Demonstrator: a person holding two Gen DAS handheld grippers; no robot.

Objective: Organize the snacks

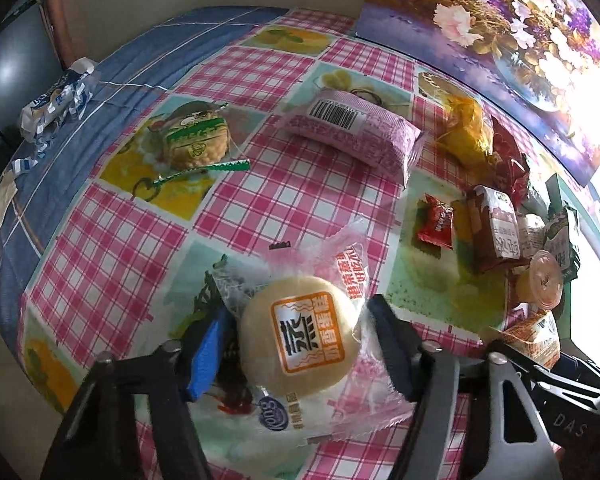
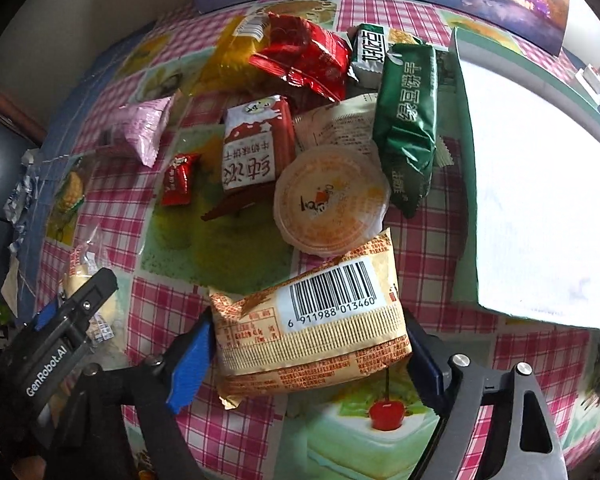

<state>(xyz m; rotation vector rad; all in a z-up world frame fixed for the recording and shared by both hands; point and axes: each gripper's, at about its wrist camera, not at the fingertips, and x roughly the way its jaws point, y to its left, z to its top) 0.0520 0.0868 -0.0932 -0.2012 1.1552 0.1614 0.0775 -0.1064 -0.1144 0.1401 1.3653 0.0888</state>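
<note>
On checkered surface (image 1: 284,200), left gripper (image 1: 300,344) fingers closing around wrapped steamed cake (image 1: 300,336), touching wrapper both sides. Right gripper (image 2: 308,356) fingers bracketing tan barcode packet (image 2: 316,328), seemingly gripping it. Snack pile (image 2: 324,120) lying beside white box (image 2: 540,184). Advice: be squeezing gently, avoiding crushing cake; be lifting clear before carrying toward box.

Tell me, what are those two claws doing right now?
Left gripper closed on round steamed cake. Right gripper closed on tan barcode packet. Jelly cup touching packet's far edge.
</note>
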